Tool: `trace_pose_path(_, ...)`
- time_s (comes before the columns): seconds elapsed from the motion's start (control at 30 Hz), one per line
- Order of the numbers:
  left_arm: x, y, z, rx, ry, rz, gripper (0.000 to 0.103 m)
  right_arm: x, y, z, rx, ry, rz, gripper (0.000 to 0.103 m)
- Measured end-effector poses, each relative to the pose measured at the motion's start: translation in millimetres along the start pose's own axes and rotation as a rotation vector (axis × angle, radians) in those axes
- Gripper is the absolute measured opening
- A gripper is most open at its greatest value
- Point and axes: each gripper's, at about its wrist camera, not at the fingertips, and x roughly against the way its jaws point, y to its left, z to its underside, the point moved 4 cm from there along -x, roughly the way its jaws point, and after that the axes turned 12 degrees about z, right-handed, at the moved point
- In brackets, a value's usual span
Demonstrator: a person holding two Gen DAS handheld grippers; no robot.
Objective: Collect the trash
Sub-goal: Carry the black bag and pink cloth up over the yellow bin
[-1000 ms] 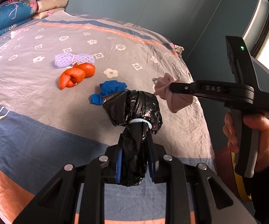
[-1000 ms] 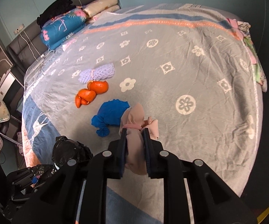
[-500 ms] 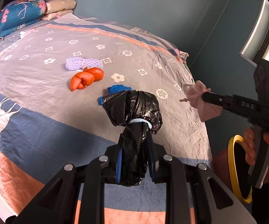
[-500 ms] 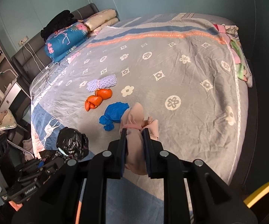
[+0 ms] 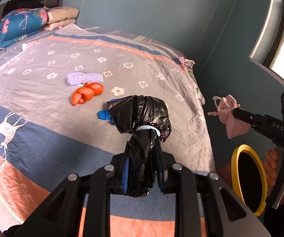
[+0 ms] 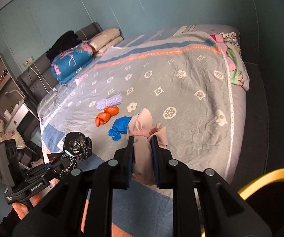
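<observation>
**Two tied bags carried toward the bin**

The left tool (image 5: 143, 174) is clamped on the neck of a knotted black plastic trash bag (image 5: 142, 114); the right tool (image 6: 142, 158) pinches a tied pink plastic bag (image 6: 142, 126). Both bags hang clear of the bed (image 5: 43, 122), near its right edge. The yellow-rimmed round bin (image 5: 248, 179) sits low at right. Best to bring each bag over the opening before letting go. The black bag is glossy and crinkled; the pink one is soft and bunched.

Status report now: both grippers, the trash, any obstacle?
Left gripper shut on black bag. Right gripper shut on pink bundle. Yellow-rimmed bin beside bed, path clear.
</observation>
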Motion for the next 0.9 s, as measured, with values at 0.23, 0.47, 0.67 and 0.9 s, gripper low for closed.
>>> trace_pose_path(0.23,7,-34,-3,-0.027,-0.009,0.042,0.021,44,-21,10,-0.028,-0.052,-0.012,0.017)
trace_pose_path(0.47,10,-77,-5,-0.085,-0.01,0.078,0.021,81,-40,19,-0.066,-0.087,0.004,0.017)
trace_pose_path(0.67,16,-108,-2,-0.121,-0.02,0.107,0.021,112,-58,26,-0.098,-0.127,0.01,0.017)
trace_pose_path(0.9,21,-144,4,-0.177,-0.023,0.15,0.021,137,-82,32,-0.137,-0.162,0.02,0.017)
